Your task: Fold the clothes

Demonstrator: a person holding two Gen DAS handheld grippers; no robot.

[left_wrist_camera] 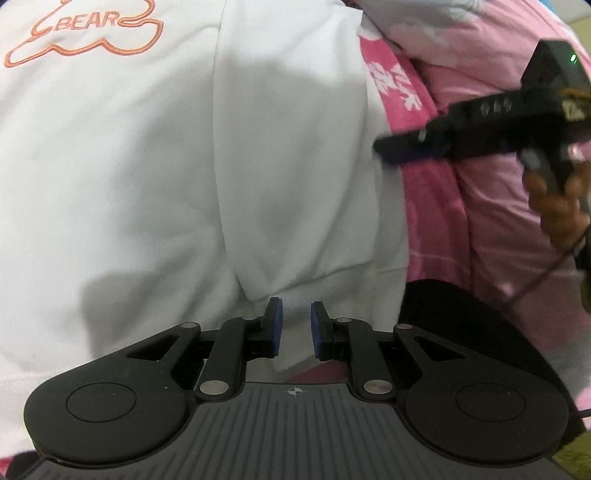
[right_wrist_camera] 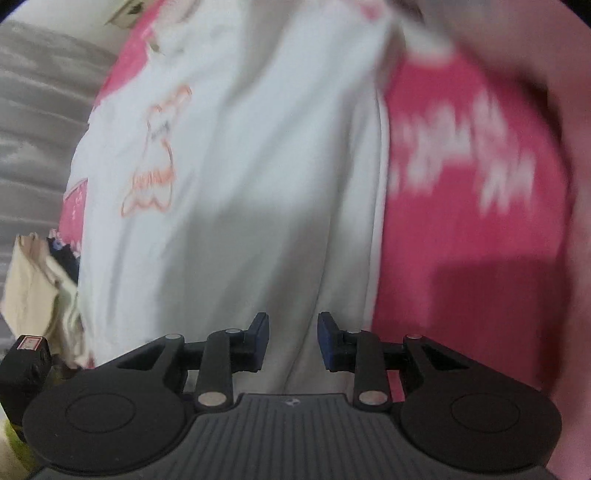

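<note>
A white sweatshirt (left_wrist_camera: 155,155) with an orange "BEAR" outline print (left_wrist_camera: 85,33) lies spread on a pink bed cover. My left gripper (left_wrist_camera: 296,326) is at its near hem. A bunched piece of white hem sits between the blue pads, creases run toward them, and the gripper is shut on it. My right gripper (left_wrist_camera: 388,149) hovers at the sweatshirt's right edge. In the right wrist view, which is blurred, that gripper (right_wrist_camera: 293,341) stands open above the white sweatshirt (right_wrist_camera: 240,184), with nothing pinched between its pads.
The pink bed cover (left_wrist_camera: 443,229) with white patterns lies under and right of the garment. A hand (left_wrist_camera: 557,210) holds the right gripper. In the right wrist view a beige cloth pile (right_wrist_camera: 33,280) sits at the left and grey ribbed fabric (right_wrist_camera: 33,129) behind it.
</note>
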